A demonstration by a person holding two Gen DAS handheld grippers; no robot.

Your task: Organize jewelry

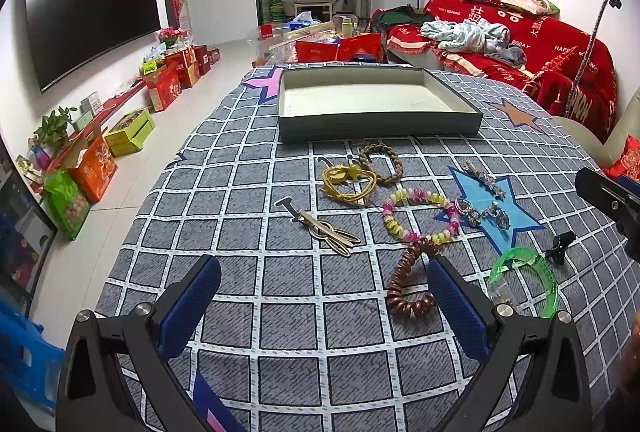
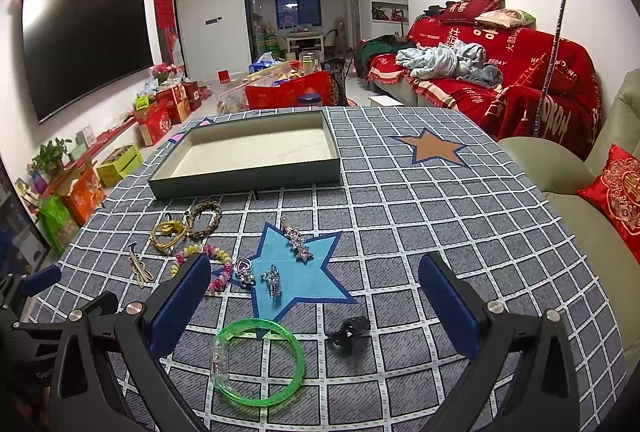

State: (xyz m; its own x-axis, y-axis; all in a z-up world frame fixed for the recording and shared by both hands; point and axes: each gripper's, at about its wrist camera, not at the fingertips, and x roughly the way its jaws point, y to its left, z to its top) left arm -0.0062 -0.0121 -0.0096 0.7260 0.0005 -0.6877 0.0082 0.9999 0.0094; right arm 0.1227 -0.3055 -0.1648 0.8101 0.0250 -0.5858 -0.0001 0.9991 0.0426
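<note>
An empty grey-green tray (image 1: 376, 126) (image 2: 244, 178) sits at the far side of the checked tablecloth. Jewelry lies loose in front of it: a braided bracelet (image 1: 394, 162), yellow cord (image 1: 348, 182), a gold clip (image 1: 328, 230), a pink and yellow bead bracelet (image 1: 420, 216) (image 2: 222, 258), a copper coil tie (image 1: 404, 288), a green bangle (image 1: 524, 280) (image 2: 260, 362), a black claw clip (image 2: 348, 334), a star hairpin (image 2: 298, 242) and silver pieces (image 2: 272, 280). My left gripper (image 1: 324, 296) is open above the cloth, the coil tie by its right finger. My right gripper (image 2: 316, 292) is open above the bangle and claw clip.
A red-covered sofa (image 2: 520, 72) stands to the right and a green armchair with a red cushion (image 2: 616, 188) at the table's right edge. A TV (image 1: 88, 12) hangs on the left wall above boxes on the floor. A red box (image 2: 288, 92) stands beyond the table.
</note>
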